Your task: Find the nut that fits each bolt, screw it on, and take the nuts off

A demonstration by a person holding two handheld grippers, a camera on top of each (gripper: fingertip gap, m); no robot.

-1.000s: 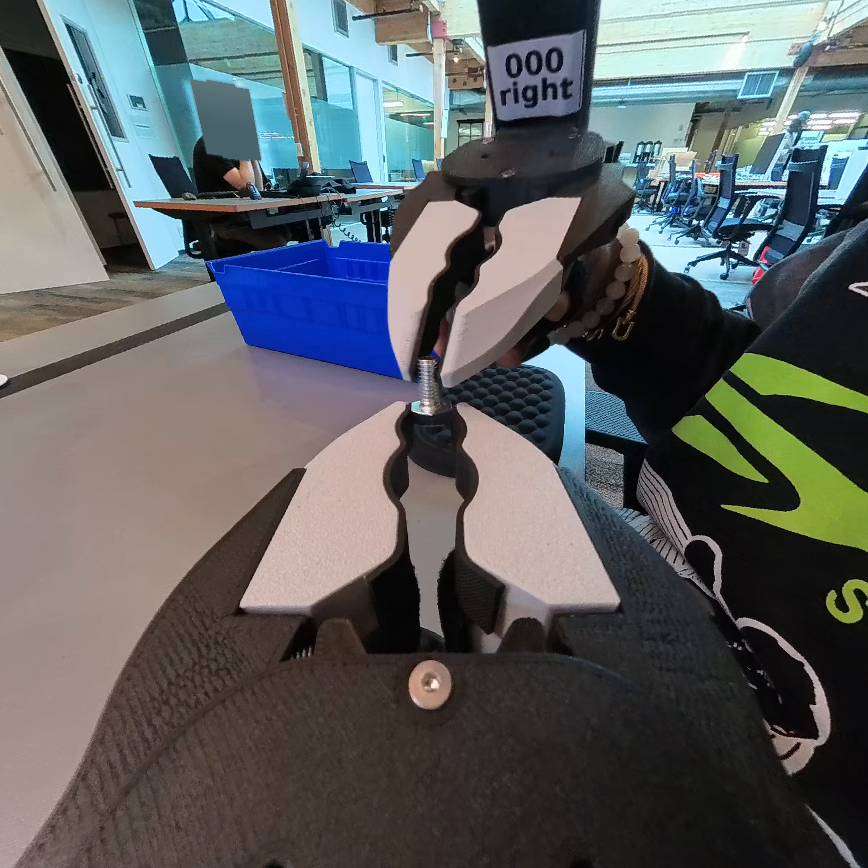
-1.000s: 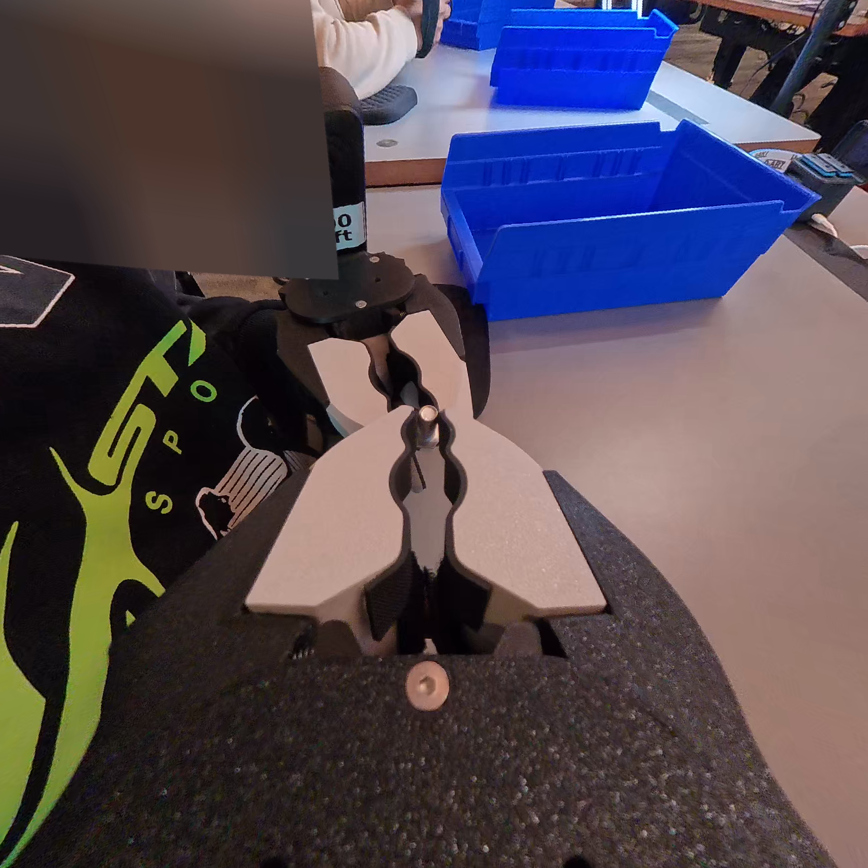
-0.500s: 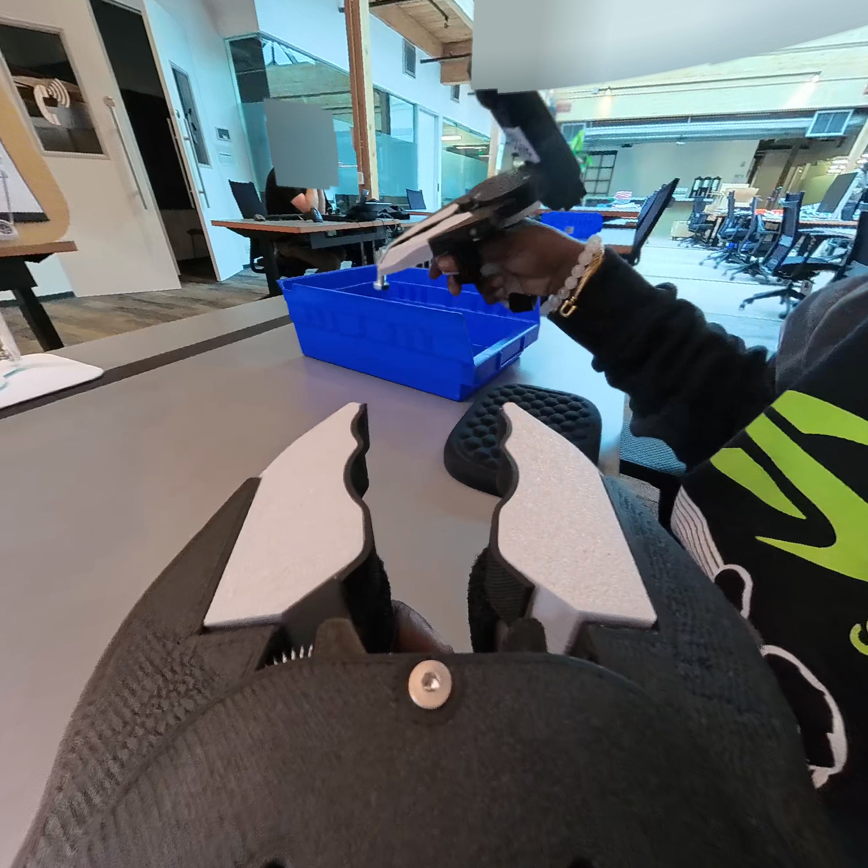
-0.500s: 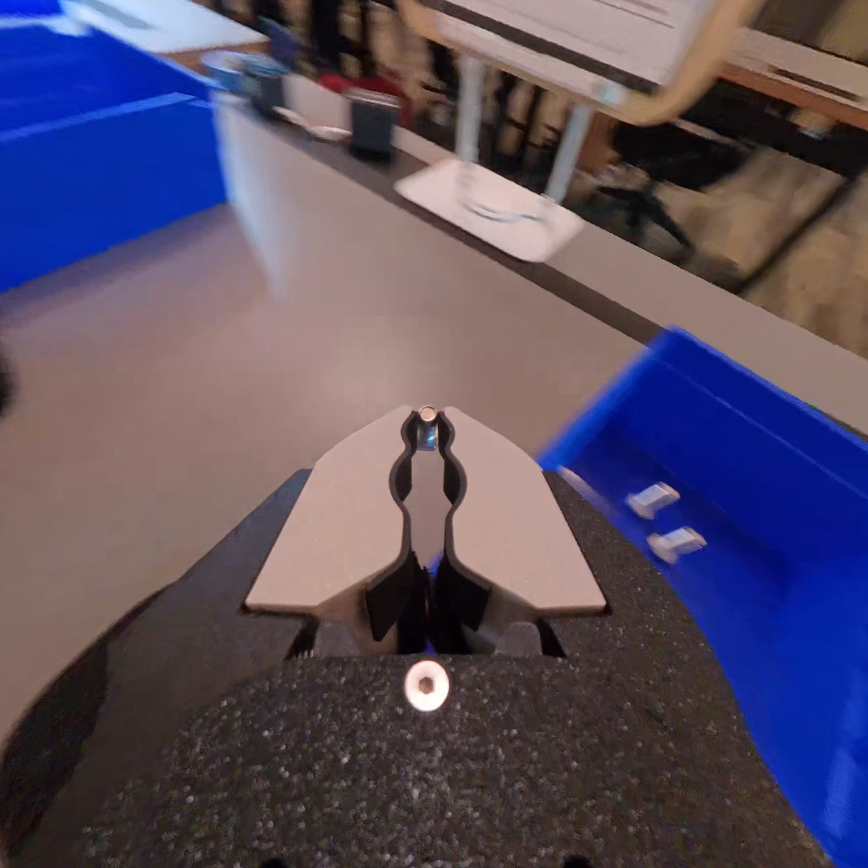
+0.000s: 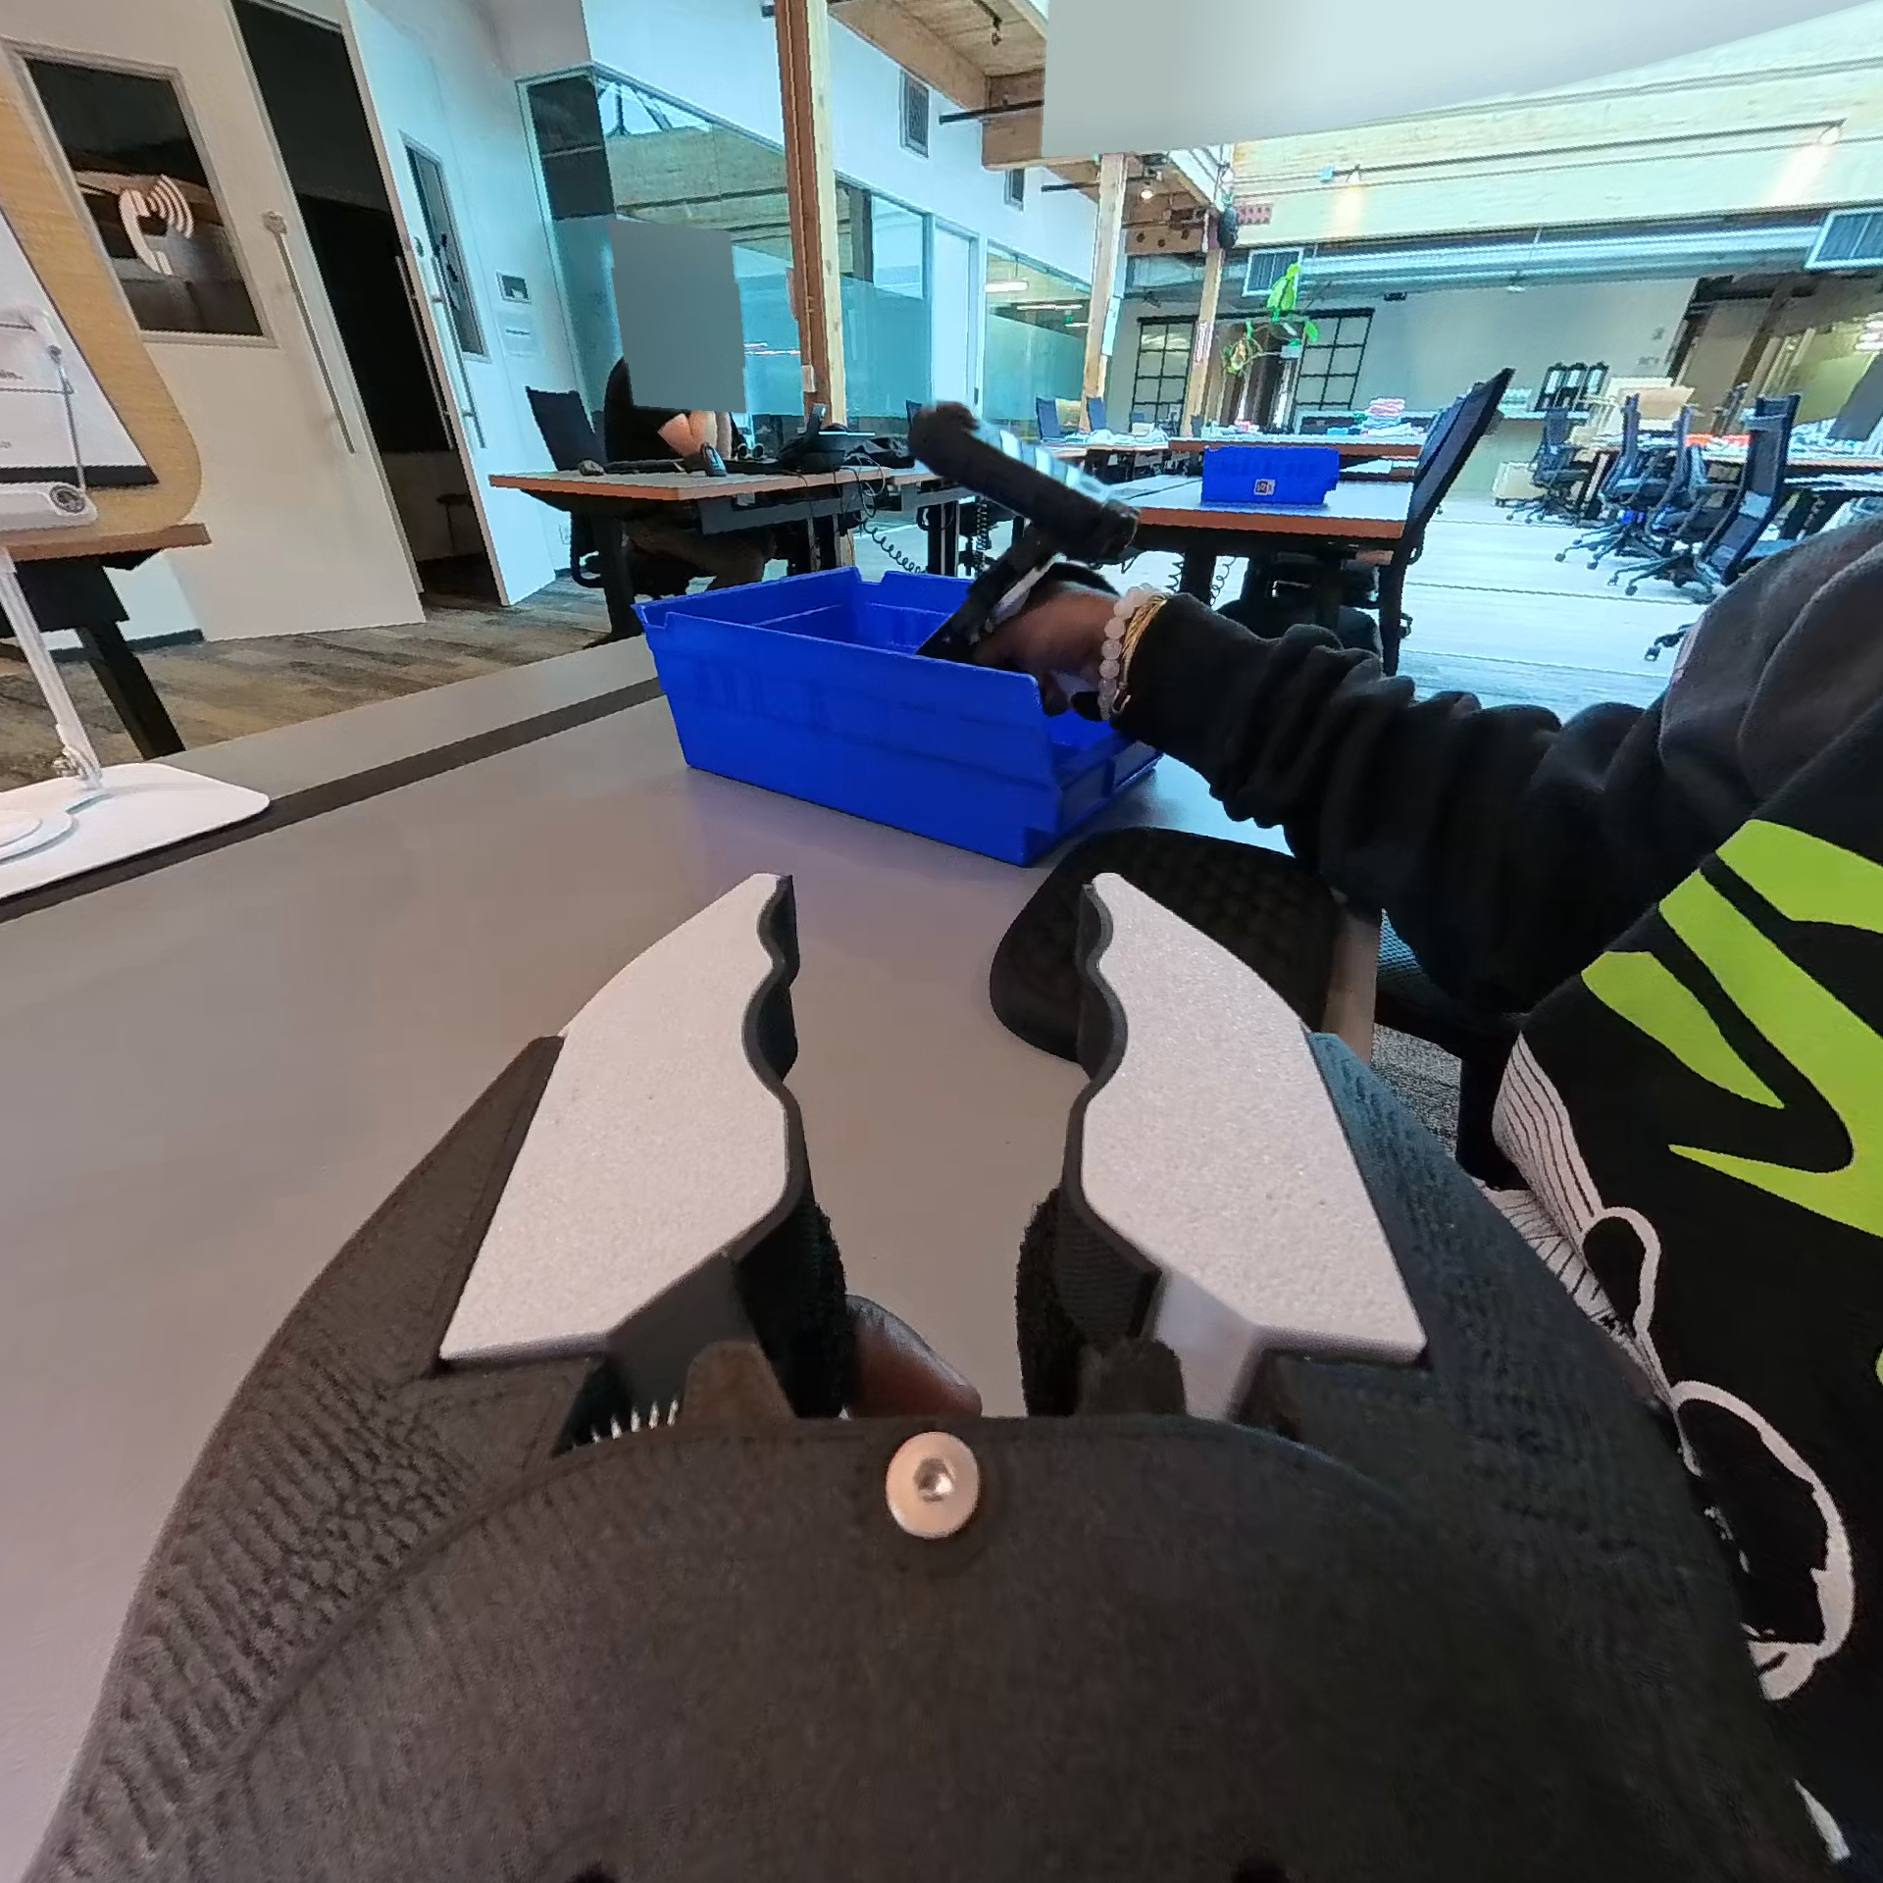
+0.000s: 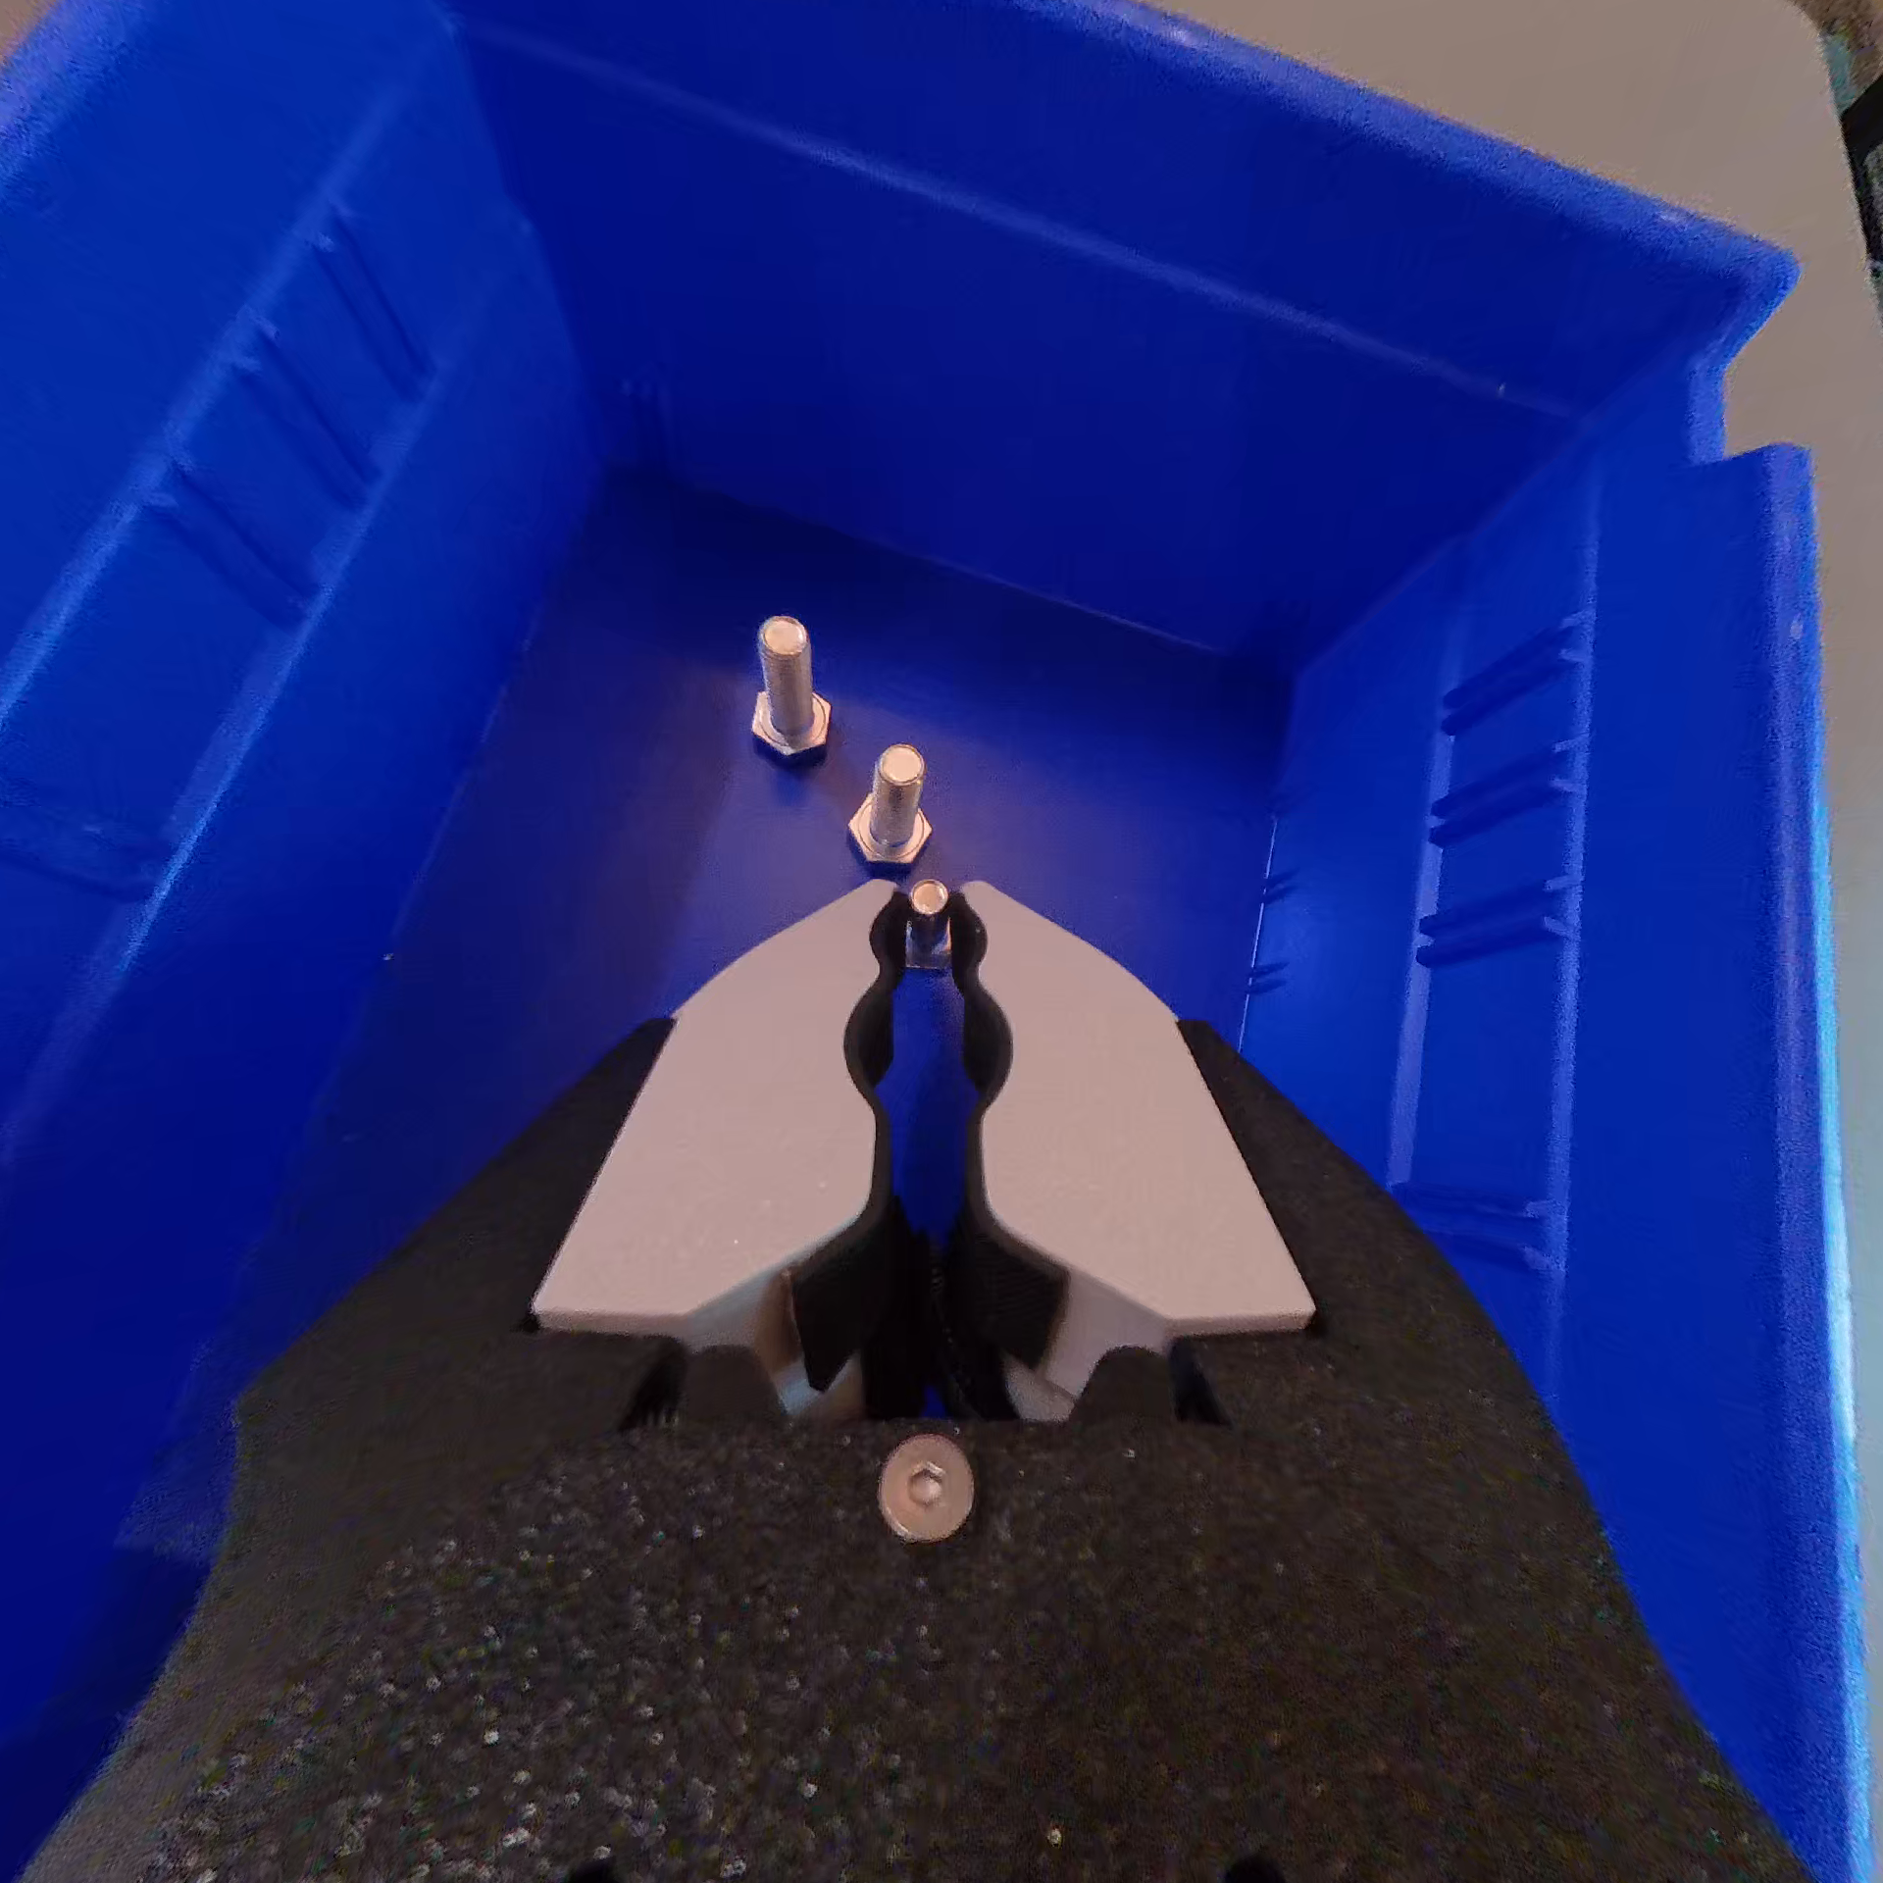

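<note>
My right gripper (image 6: 927,902) is shut on a small silver bolt (image 6: 927,922) and holds it head down, low inside a blue bin (image 6: 1019,428). Two larger silver bolts (image 6: 785,683) (image 6: 895,805) stand on their heads on the bin floor just ahead of it. My left gripper (image 5: 935,902) is open and empty above the grey table (image 5: 306,1019). In the left wrist view the right gripper (image 5: 1004,596) reaches into the blue bin (image 5: 866,734), its fingertips hidden behind the wall.
A black dimpled pad (image 5: 1202,907) lies at the table's near edge beside my left gripper's right finger. A white stand base (image 5: 112,815) sits at the far left of the table. A person sits at a desk (image 5: 693,489) in the background.
My left gripper opened and let go of the black nut it held under the bolt, then drew back. My right gripper carried the bolt away and down into the blue bin.
</note>
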